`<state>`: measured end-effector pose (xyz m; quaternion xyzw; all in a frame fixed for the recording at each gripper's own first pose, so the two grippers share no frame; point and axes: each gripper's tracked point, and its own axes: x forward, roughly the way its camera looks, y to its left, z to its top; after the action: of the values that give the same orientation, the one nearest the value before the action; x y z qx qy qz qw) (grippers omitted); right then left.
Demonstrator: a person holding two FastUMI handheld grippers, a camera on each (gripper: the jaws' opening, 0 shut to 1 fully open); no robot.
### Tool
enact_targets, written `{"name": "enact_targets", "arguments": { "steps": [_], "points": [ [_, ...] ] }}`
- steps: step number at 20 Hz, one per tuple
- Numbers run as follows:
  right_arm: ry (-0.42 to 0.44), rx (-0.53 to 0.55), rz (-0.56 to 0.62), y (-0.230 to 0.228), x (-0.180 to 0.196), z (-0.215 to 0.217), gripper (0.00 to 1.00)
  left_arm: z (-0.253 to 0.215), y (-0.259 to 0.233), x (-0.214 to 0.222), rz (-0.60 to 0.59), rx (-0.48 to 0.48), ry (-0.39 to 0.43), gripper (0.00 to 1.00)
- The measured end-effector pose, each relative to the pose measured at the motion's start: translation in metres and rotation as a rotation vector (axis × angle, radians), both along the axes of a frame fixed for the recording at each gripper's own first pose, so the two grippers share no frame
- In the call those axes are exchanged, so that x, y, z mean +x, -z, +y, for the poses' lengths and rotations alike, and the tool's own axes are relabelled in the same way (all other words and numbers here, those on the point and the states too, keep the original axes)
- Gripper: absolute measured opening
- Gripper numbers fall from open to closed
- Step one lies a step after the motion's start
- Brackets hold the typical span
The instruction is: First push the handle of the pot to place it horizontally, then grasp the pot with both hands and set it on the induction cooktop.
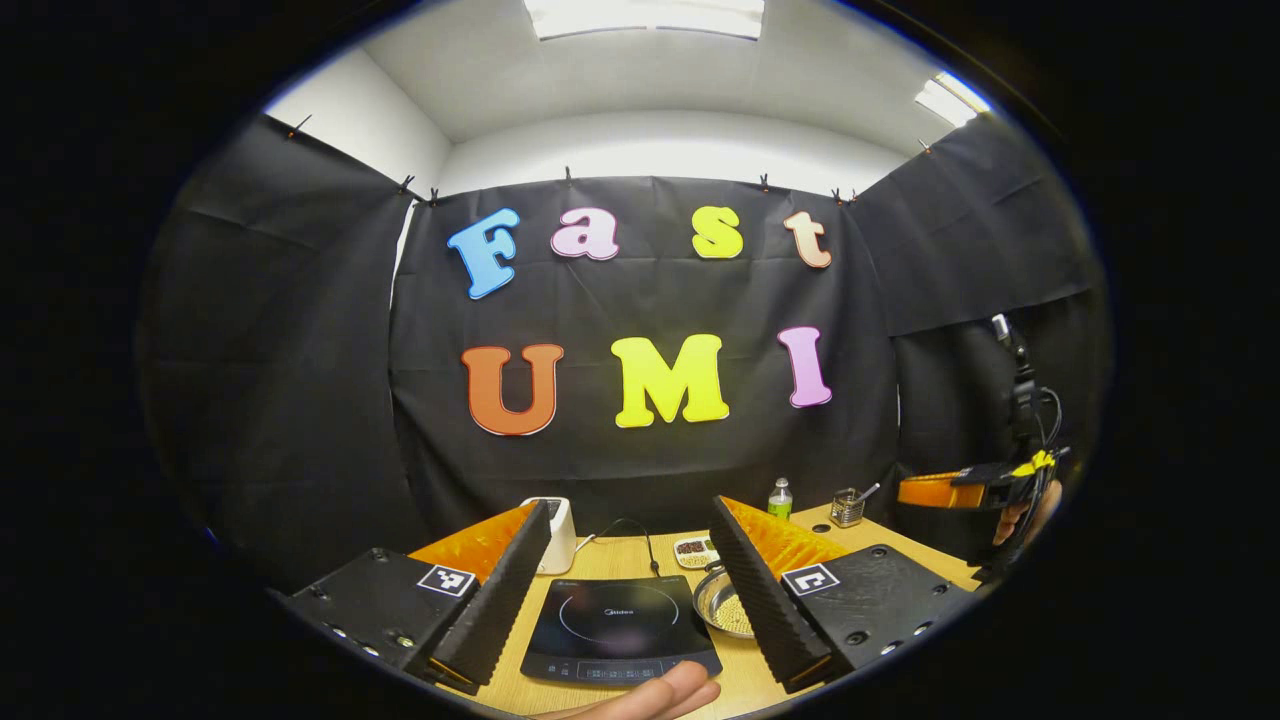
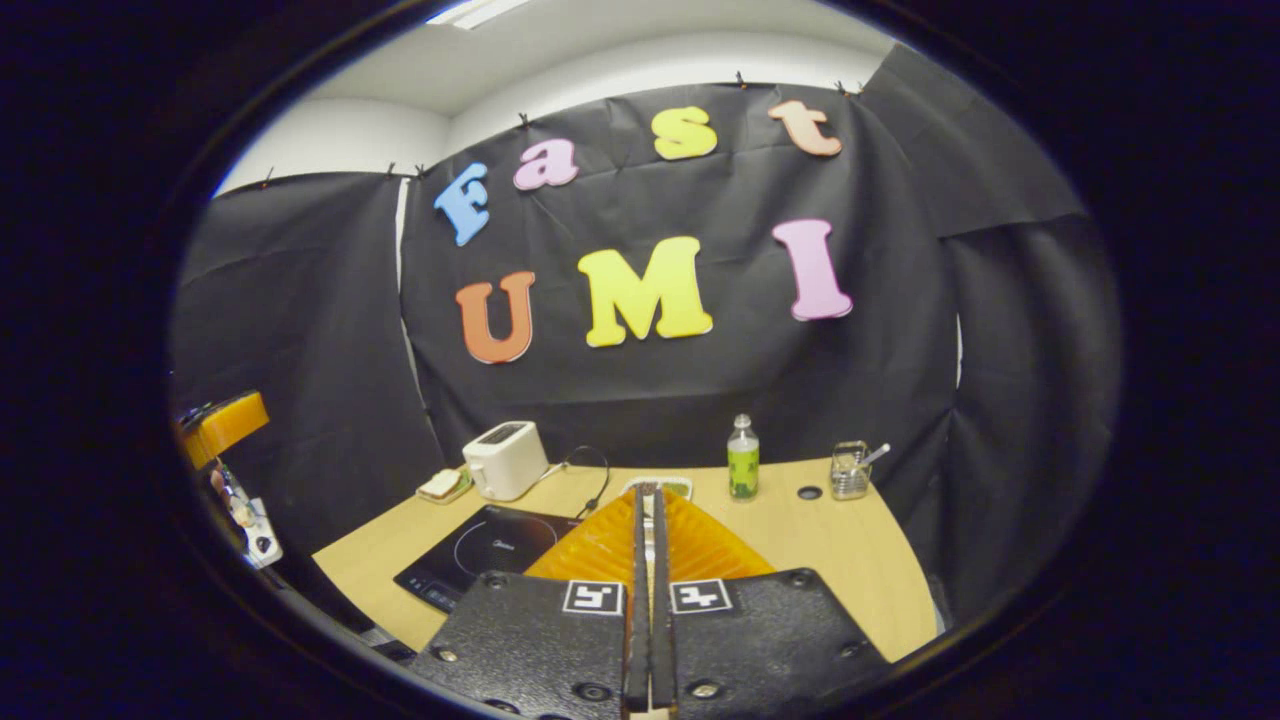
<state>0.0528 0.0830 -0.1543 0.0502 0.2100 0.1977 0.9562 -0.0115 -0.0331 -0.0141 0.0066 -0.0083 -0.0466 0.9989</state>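
Left gripper (image 1: 625, 560) hovers above the near edge of the surface (image 1: 620, 555), jaws wide apart, nothing between them. Through the gap — the black cooktop (image 1: 620, 628) lies flat on the wood, just ahead. The pot (image 1: 724, 603) sits just right of the cooktop, partly hidden behind the right-hand finger; it holds small pale balls. Its handle can't be made out. A fingertip (image 1: 655, 697) pokes in at the near edge, below the cooktop.

Farther back in the left gripper view: white toaster (image 1: 556, 533) far left with a black cord (image 1: 632, 535) trailing toward the cooktop, a small dish (image 1: 695, 549) behind the pot, a green-labelled bottle (image 1: 780, 498) and a wire cup (image 1: 847, 507) with a utensil at the far right. The right gripper (image 1: 935, 490) shows at the right edge, raised well above the surface, a hand behind it.

Right gripper view: right gripper (image 2: 648, 500) has jaws together, empty, held over the surface (image 2: 860, 550) near its middle-right. Cooktop (image 2: 480, 555) lies to the left of the jaws, near side; toaster (image 2: 505, 458) beyond it with a small tray (image 2: 443, 485) at its left. Bottle (image 2: 742, 458) and wire cup (image 2: 850, 470) stand at the far side, right of the jaws. A white-rimmed dish (image 2: 660, 485) peeks out just past the fingertips. The left gripper (image 2: 225, 425) shows at the left edge, raised.
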Motion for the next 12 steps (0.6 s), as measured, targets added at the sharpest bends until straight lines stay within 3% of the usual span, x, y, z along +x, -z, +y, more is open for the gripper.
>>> {"name": "enact_targets", "arguments": {
  "steps": [2,12],
  "points": [
    [-0.002,-0.054,0.023,0.021,0.001,0.003,0.0,0.001,0.002,0.001,0.003,0.002,-0.002,0.95],
    [-0.118,-0.096,0.254,0.123,-0.019,0.05,0.01,0.006,0.017,0.004,0.028,0.017,-0.013,0.95]
  ]
}}
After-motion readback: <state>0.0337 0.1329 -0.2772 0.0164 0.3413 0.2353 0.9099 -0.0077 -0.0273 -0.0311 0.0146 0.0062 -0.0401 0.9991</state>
